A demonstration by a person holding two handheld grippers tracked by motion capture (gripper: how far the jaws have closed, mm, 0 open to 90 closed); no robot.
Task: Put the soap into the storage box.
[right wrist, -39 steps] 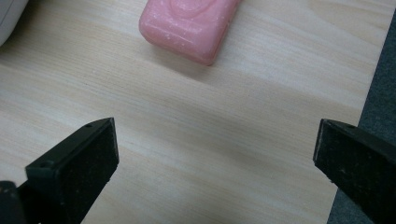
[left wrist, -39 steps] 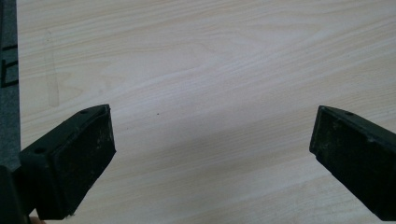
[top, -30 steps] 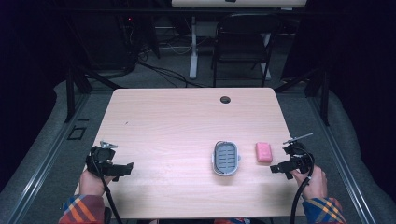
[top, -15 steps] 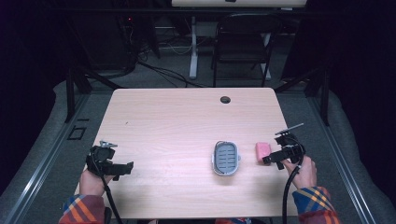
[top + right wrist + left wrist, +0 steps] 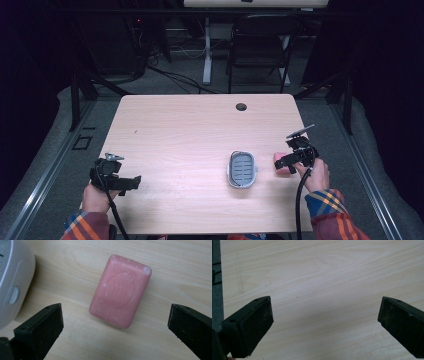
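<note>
Hovering over pink soap (image 5: 120, 295) w/ right gripper (image 5: 115, 325), fingers wide (left gripper (image 5: 324, 325) fingers wide too), beside grey dish (image 5: 13, 277).

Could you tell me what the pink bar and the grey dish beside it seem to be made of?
Bar: likely soap, matte and waxy, with a stamped oval mark and whitish scuffed edges. Dish: apparently smooth grey plastic, with moulded rounded corners and a slight sheen.

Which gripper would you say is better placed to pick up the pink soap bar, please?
The right gripper, I would judge: its open jaws hang over the pink soap bar beside the soap dish. The left gripper sits far across the table, facing bare wood.
</note>
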